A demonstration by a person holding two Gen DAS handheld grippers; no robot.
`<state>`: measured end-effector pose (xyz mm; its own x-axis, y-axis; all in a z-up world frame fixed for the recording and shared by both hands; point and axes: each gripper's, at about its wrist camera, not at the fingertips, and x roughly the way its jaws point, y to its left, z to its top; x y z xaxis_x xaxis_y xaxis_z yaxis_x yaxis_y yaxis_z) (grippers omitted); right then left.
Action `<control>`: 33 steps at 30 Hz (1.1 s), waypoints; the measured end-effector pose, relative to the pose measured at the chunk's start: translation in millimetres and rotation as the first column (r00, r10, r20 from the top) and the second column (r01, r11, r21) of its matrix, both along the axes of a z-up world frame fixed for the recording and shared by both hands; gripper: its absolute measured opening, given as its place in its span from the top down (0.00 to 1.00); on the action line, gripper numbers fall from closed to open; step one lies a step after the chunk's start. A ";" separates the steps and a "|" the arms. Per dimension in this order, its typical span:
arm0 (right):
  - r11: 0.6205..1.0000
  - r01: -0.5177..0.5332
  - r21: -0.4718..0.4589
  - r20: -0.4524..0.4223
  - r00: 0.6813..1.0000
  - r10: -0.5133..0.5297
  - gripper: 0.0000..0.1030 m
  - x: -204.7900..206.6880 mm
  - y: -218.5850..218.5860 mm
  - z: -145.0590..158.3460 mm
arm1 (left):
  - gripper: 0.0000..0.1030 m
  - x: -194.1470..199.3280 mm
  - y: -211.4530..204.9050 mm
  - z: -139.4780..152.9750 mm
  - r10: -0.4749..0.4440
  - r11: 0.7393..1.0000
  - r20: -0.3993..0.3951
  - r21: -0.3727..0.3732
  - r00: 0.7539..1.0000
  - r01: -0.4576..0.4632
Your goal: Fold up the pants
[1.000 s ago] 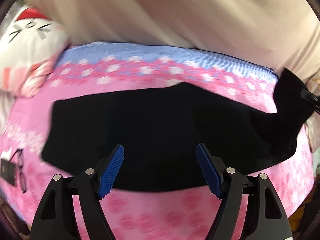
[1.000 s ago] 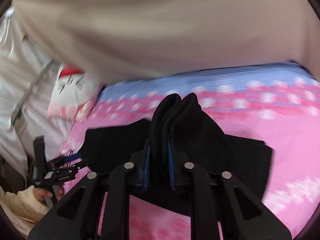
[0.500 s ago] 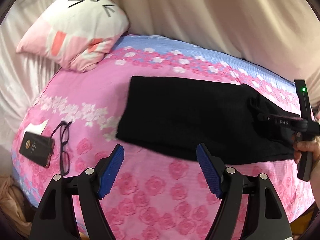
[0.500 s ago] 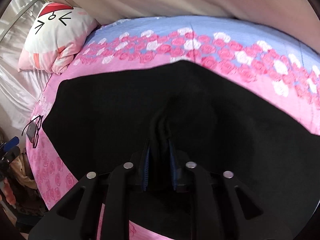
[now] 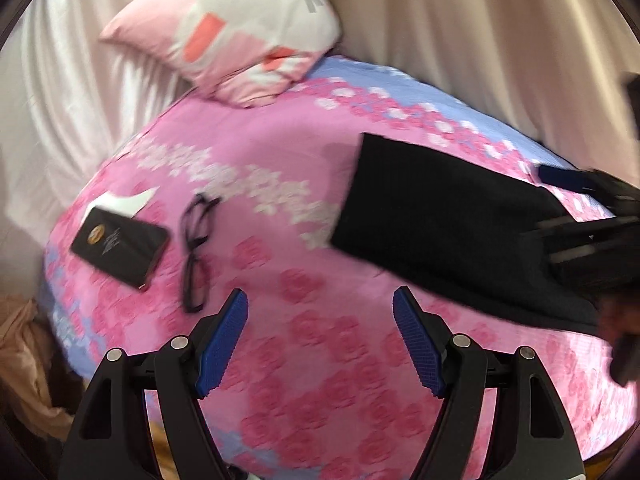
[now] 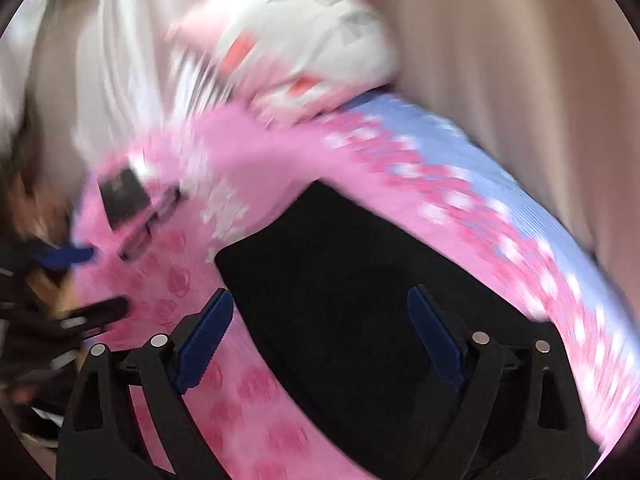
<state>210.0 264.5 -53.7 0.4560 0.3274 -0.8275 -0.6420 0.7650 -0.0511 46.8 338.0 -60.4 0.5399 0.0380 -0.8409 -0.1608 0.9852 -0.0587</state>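
Black pants (image 5: 448,220) lie folded flat on the pink flowered bed (image 5: 280,272), at the right of the left wrist view. My left gripper (image 5: 320,312) hangs open over bare pink cover, to the left of the pants and apart from them. In the blurred right wrist view the pants (image 6: 360,288) fill the middle. My right gripper (image 6: 320,312) hovers over their near left edge, its jaws opening wide, the blue pads not pressing on the cloth. The right gripper also shows as a dark blur (image 5: 592,240) at the right of the left wrist view.
A black phone (image 5: 120,248) and black glasses (image 5: 196,252) lie on the bed's left part. A white and pink cat pillow (image 5: 240,28) rests at the head. White and beige curtains (image 5: 480,40) hang behind. The bed's near edge drops off at the lower left.
The right gripper let go of the bunched pants end and opened; the pants now lie flat. Both views swung left, bringing the pillow, phone and glasses further in.
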 end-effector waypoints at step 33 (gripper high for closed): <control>0.523 0.658 0.543 -0.397 0.749 -0.530 0.83 -1.6 -314.7 67.9 | 0.28 90.1 -120.6 62.3 -0.256 0.967 0.139 0.046 0.957 0.251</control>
<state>208.4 -50.2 14.2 0.6233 0.4817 -0.6160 0.0264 0.7743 0.6323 136.9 217.4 1.9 0.6490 -0.0934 -0.7550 0.1025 0.9941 -0.0348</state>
